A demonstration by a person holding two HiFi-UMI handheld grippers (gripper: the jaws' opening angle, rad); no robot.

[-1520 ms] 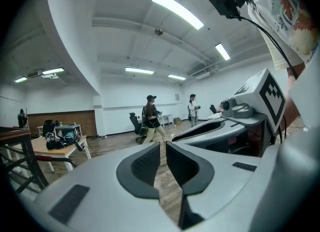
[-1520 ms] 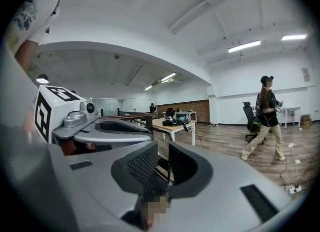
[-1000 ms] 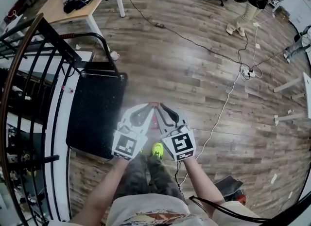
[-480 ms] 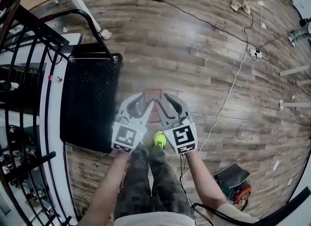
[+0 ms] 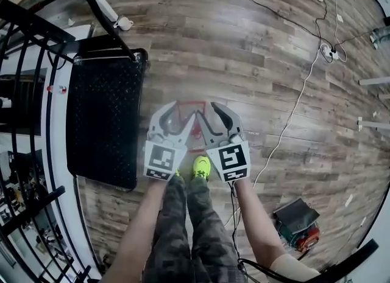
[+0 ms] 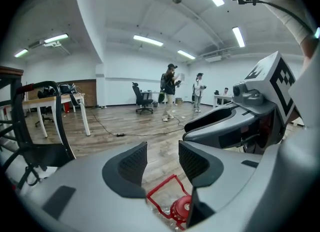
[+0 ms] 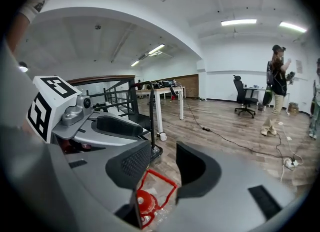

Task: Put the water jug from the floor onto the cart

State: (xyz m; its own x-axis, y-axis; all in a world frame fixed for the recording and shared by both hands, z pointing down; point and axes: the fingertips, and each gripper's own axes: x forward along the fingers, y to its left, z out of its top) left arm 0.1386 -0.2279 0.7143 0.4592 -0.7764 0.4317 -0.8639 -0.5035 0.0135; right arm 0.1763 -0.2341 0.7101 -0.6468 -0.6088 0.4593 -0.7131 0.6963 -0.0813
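The water jug (image 5: 194, 127) is clear with a red cap (image 6: 181, 208) and a red handle (image 7: 159, 182). It stands on the wooden floor just ahead of the person's feet. My left gripper (image 5: 178, 112) and right gripper (image 5: 212, 114) hang side by side right over it. Both are open, their jaws have just been opening, and nothing is between them. In the left gripper view the jug's cap shows below the left gripper (image 6: 162, 161). In the right gripper view it shows below the right gripper (image 7: 164, 168). The black cart (image 5: 103, 117) stands to the left.
A black stair railing (image 5: 24, 93) runs along the left, beyond the cart. Cables (image 5: 292, 111) trail over the floor at the right, near a power strip (image 5: 325, 51). An orange-and-black device (image 5: 297, 226) lies at the lower right. People (image 6: 170, 89) stand far off.
Both grippers have sunk towards the jug on the floor, and their jaws have gone from nearly shut to open. The head camera has dropped closer to the floor.
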